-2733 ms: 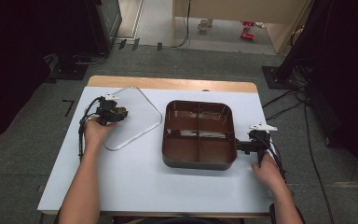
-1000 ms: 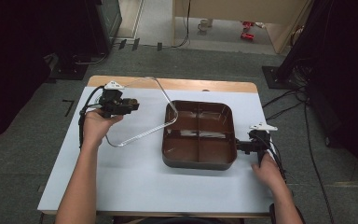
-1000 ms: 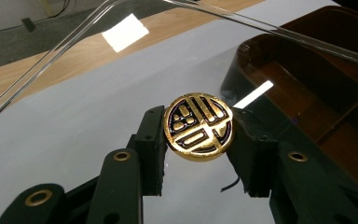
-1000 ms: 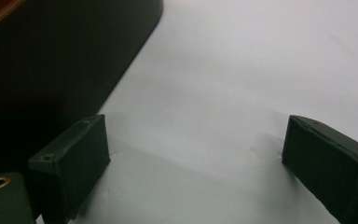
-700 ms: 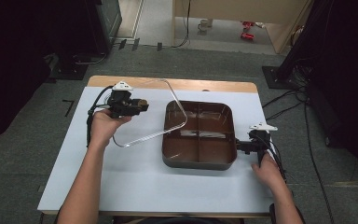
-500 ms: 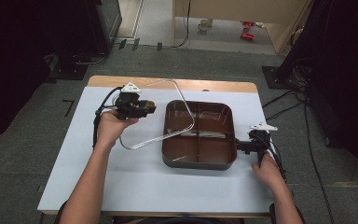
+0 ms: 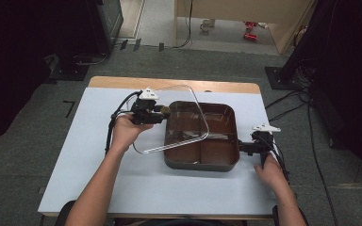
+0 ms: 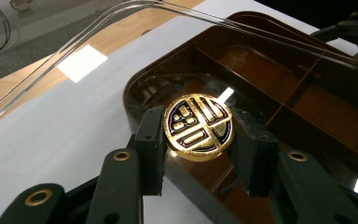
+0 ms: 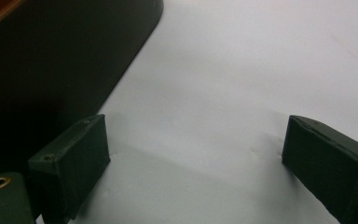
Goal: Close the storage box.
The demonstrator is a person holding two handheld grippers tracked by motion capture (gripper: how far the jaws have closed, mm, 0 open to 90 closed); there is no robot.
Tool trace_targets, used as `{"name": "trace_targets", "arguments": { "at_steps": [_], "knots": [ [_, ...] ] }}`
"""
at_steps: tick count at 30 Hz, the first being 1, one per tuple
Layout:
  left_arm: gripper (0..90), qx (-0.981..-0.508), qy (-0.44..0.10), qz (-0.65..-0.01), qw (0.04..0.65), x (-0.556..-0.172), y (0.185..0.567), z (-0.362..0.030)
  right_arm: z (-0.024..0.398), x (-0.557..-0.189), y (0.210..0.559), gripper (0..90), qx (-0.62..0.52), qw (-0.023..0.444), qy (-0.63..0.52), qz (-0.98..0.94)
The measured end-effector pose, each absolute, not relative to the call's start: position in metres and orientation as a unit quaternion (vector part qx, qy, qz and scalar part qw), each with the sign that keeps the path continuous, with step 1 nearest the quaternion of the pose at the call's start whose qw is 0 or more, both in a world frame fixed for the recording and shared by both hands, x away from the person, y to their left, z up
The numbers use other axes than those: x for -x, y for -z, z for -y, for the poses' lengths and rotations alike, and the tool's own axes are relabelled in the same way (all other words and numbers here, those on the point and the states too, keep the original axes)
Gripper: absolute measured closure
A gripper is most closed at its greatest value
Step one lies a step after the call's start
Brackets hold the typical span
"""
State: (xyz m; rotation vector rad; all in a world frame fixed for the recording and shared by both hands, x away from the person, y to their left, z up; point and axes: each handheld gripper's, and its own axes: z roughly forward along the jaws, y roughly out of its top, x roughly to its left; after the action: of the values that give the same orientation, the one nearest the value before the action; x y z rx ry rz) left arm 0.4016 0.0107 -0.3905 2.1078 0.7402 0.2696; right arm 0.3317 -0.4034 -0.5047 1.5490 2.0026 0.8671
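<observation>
Above the left half of the brown tray (image 7: 219, 157), your left gripper (image 7: 156, 113) clamps the round gold knob (image 8: 198, 127) of the clear lid (image 7: 188, 101), both pads pressed against the knob's sides. You hold the lid tilted, its near edge low by the tray's left wall and its far edge raised over the divided compartments. At the tray's right wall, your right gripper (image 7: 245, 147) rests low on the white table (image 7: 75, 155); its jaws stand wide apart with bare tabletop between them, the tray's dark outer wall (image 9: 51, 65) just beside the left pad, contact uncertain.
</observation>
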Motion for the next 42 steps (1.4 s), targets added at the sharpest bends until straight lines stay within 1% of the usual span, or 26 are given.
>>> {"name": "trace_targets", "arguments": {
  "at_steps": [5, 17, 42],
  "knots": [
    [59.5, -0.854, -0.094, -0.282, 0.427, -0.4, 0.395, 0.001, 0.403, -0.332, 0.505, 6.6, -0.563, 0.231, -0.315, -0.728],
    [59.5, -0.872, -0.082, -0.239, 0.419, -0.396, 0.399, 0.033, 0.403, -0.332, 0.505, 6.7, -0.563, 0.232, -0.315, -0.728],
    [59.5, -0.893, -0.056, -0.174, 0.412, -0.396, 0.408, 0.082, 0.404, -0.332, 0.505, 6.5, -0.565, 0.227, -0.316, -0.727]
  ]
}}
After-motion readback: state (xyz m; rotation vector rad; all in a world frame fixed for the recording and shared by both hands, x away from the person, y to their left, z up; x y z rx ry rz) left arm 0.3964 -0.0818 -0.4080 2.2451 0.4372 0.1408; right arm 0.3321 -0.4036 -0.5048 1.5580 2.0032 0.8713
